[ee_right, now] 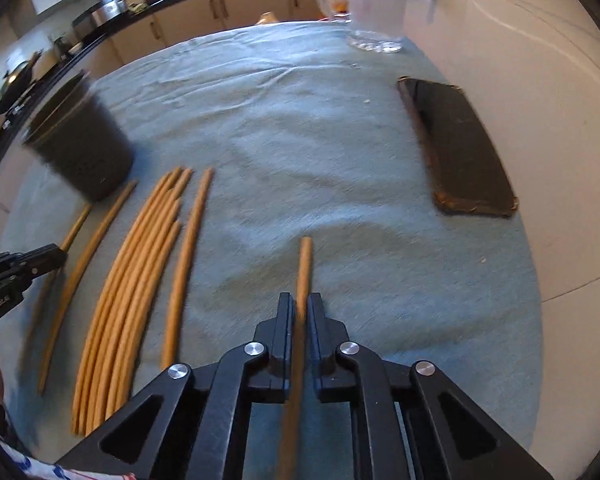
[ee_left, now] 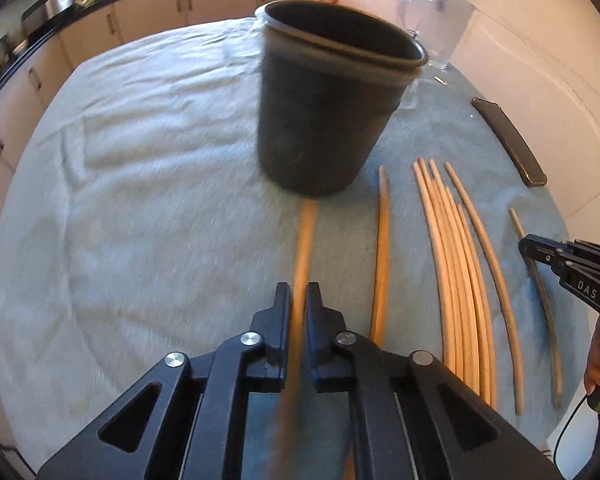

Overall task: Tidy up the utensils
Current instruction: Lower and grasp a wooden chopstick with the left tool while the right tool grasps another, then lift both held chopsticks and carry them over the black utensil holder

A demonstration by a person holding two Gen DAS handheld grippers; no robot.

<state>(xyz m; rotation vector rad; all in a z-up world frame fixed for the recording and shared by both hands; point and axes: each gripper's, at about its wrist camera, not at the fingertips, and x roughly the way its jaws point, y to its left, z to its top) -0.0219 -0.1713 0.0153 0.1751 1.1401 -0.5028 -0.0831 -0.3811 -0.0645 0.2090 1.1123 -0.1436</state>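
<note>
Left wrist view: left gripper [ee_left: 299,300] is clamped on one chopstick [ee_left: 306,248] lying just before the dark cup [ee_left: 324,112]; right gripper [ee_right: 300,312] pinches another chopstick [ee_right: 303,268] on the tabletop [ee_right: 320,152]. Thin sticks may pivot or slip when lifted, knocking the cup.

Tan chopsticks [ee_right: 124,292], dark grey cup [ee_left: 324,96], pale blue-grey tablecloth [ee_right: 300,140]

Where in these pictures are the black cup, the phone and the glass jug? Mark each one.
cup [ee_left: 324,120]: left wrist view, middle of its dark side wall.
phone [ee_right: 458,148]: right wrist view, centre of its dark face.
jug [ee_right: 374,4]: right wrist view, middle of its clear body.
</note>
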